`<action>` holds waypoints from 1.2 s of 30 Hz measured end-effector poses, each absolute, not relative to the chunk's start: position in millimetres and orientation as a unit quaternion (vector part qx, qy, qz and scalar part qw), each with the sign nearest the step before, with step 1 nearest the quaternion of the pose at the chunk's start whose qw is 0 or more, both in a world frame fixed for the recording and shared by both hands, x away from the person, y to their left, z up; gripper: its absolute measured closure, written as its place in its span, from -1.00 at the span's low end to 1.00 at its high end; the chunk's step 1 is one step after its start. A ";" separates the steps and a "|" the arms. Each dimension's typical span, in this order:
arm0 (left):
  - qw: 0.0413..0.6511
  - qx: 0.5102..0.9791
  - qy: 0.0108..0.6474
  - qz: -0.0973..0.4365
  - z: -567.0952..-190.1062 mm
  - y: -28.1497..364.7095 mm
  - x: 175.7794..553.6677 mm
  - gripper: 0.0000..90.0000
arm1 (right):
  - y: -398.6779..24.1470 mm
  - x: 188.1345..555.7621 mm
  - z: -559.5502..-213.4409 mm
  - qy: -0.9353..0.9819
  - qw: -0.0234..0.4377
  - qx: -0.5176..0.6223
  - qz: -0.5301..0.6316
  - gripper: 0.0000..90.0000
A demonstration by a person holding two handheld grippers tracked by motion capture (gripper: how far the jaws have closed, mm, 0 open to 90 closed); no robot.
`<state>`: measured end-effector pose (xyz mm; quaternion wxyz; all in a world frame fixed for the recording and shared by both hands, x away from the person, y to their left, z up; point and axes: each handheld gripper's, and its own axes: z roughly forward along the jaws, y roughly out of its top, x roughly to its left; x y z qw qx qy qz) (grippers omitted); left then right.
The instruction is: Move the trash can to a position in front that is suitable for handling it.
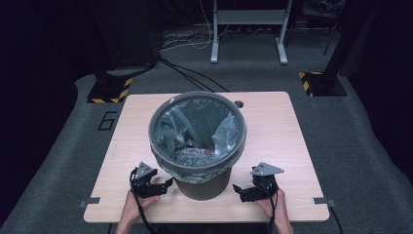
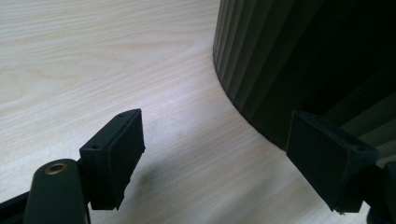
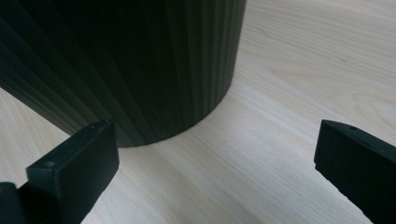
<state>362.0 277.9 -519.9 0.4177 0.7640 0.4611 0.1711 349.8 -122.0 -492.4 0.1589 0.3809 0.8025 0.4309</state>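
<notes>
On the table [image 1: 272,122], seen from the high view, a dark ribbed bin [image 1: 202,183] stands near the front edge, lined with a translucent green bag [image 1: 214,134] folded over its rim. Something red and white lies at the bottom of the bag; it is too small to identify. The left gripper [image 1: 163,185] sits just left of the bin's base, jaws pointing toward the bin wall, held by the left hand [image 1: 134,204]. The right gripper [image 1: 238,191] sits just right of the bin's base, jaws also pointing toward the bin, held by the right hand [image 1: 277,207]. Neither gripper touches the bin.

Left gripper view: the two black jaws stand wide apart with nothing between them but bare table [image 2: 93,56]. The ribbed wall of the bin [image 2: 280,60] rises ahead and to the right, just beyond the right-hand jaw.

Right gripper view: the jaws stand wide apart and hold nothing; bare table [image 3: 303,56] lies between them. The ribbed wall of the bin [image 3: 140,60] rises ahead and to the left, just beyond the left-hand jaw, clear of it.
</notes>
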 end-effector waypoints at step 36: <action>0.417 0.753 0.487 0.150 -516.7 265.8 390.2 -0.45 | -109.5 368.0 -494.8 0.793 0.150 0.390 0.444 -1.00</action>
